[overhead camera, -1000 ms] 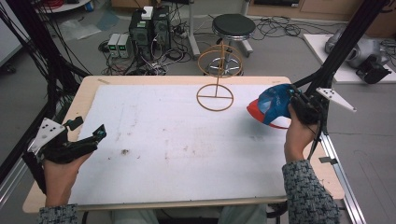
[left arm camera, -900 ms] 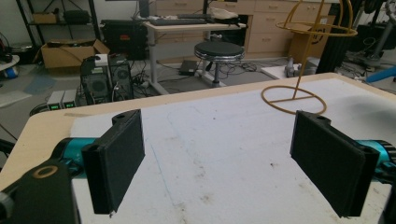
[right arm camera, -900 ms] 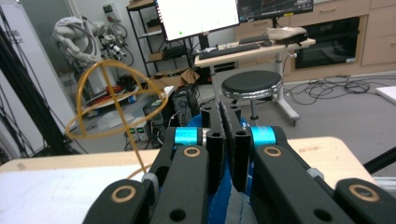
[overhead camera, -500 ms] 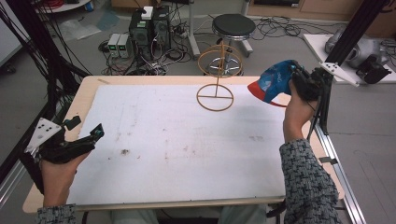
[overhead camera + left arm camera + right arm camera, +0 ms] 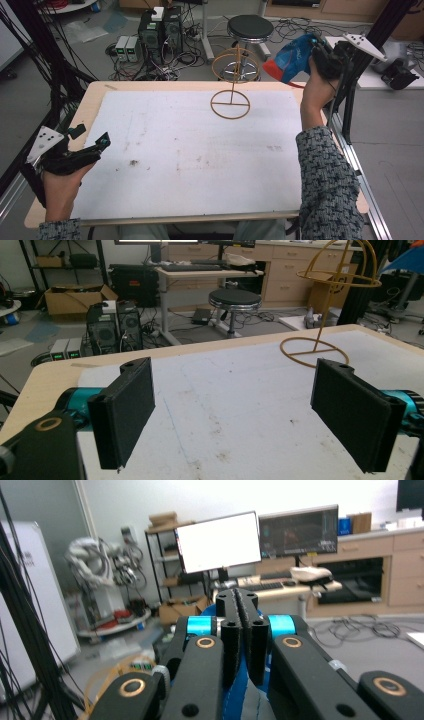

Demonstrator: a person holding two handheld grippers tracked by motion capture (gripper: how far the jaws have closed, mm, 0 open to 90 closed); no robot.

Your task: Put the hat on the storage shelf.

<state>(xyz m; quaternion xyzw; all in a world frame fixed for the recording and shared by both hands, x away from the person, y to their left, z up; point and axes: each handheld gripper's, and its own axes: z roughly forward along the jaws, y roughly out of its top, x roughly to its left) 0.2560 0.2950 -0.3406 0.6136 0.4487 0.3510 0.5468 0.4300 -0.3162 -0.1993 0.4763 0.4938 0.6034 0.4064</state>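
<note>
- Right gripper [image 5: 320,52] is raised past the tabletop's far right corner, its jaws pressed together on a blue cloth cap [image 5: 292,58] with a red brim; in the right gripper view the blue fabric [image 5: 235,700] bunches below the closed jaws.
- Left gripper [image 5: 90,142] rests at the tabletop's near left edge with its jaws spread wide and nothing between them; the left gripper view shows white sheet between the two black pads [image 5: 127,410].
- Yellow wire stand [image 5: 231,80] sits near the far edge, right of the middle, its ring base flat on the sheet and a wire dome on top.
- White sheet [image 5: 200,150] covers most of the wooden table [image 5: 95,95] and carries scattered dark smudges.
- Beyond the far edge stand a black stool [image 5: 250,27], computer towers [image 5: 160,30] and loose cables on the floor.
- Monitors [image 5: 220,542], desks and shelves line the room's back wall.
</note>
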